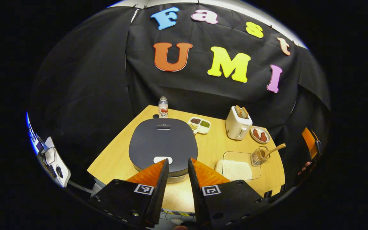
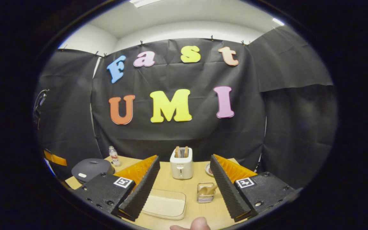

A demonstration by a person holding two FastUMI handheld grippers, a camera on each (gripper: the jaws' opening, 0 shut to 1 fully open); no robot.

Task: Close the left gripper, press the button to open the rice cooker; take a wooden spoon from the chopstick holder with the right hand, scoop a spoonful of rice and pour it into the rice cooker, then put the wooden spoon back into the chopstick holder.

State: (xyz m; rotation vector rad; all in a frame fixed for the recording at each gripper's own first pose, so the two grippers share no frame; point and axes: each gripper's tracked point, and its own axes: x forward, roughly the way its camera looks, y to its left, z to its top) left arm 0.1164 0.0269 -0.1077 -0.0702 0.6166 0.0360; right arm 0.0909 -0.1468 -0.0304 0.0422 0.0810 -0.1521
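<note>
Left claw [image 1: 177,166] hovers over the near edge of the dark grey flat-lidded rice cooker [image 1: 163,142]; its fingers stand a narrow gap apart, holding nothing. Between the fingertips shows the white oval lid button [image 1: 163,159]. Cooker lid is down. The cooker sits on the left part of the light wooden tabletop [image 1: 209,143].

Right of the cooker: clear rectangular container of white rice [image 1: 237,166], and just right of that the clear wire-patterned chopstick holder [image 1: 259,155] with the wooden spoon [image 1: 275,149] standing in it, handle leaning right.

Right claw [image 2: 184,182] is wide open and empty, held above the near right of the tabletop; the holder and spoon lie between its fingers, well apart from them.

Far side: white toaster [image 1: 237,123], small plastic bottle [image 1: 163,108], white divided dish [image 1: 199,125].
</note>
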